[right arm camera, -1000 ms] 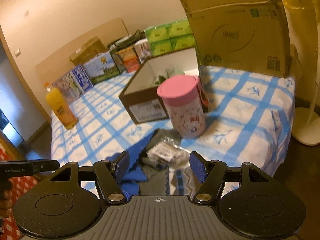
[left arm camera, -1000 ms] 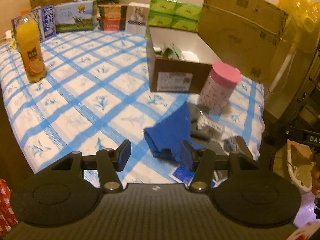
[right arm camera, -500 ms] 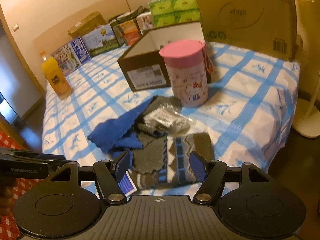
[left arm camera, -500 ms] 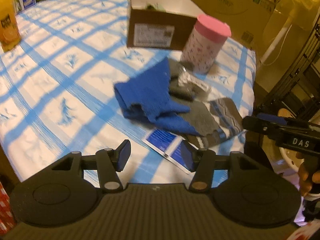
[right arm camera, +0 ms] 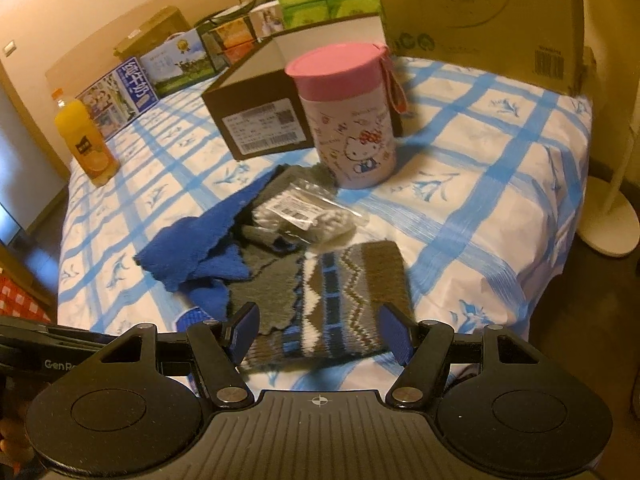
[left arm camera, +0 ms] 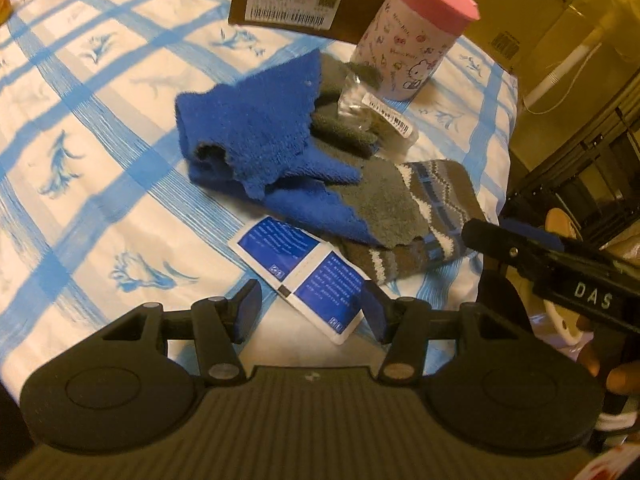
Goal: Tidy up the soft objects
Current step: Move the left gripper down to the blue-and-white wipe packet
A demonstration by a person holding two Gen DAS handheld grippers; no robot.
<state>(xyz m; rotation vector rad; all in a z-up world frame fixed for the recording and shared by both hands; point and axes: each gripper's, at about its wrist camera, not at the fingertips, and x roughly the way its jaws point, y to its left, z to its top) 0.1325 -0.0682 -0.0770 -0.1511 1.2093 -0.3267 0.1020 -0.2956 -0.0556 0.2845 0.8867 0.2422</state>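
Note:
A fuzzy blue sock [left arm camera: 256,136] [right arm camera: 192,246] lies crumpled on the checked bedspread, over a grey patterned sock [left arm camera: 416,212] [right arm camera: 340,296]. A clear bag of grey socks [left arm camera: 372,116] [right arm camera: 308,216] lies behind them, with a blue-and-white card [left arm camera: 308,268] in front. My left gripper [left arm camera: 312,312] is open and empty, just above the card. My right gripper [right arm camera: 320,332] is open and empty, its fingers either side of the patterned sock's near end. The right gripper also shows at the right of the left wrist view [left arm camera: 560,268].
A pink-lidded Hello Kitty canister [right arm camera: 348,120] [left arm camera: 412,40] and an open brown box [right arm camera: 256,112] [left arm camera: 296,4] stand behind the socks. An orange juice bottle [right arm camera: 86,140] stands far left. Boxes line the wall. The bed edge [right arm camera: 552,272] is to the right.
Both grippers have moved forward and down toward the sock pile; the socks now fill more of both views. Both stay open.

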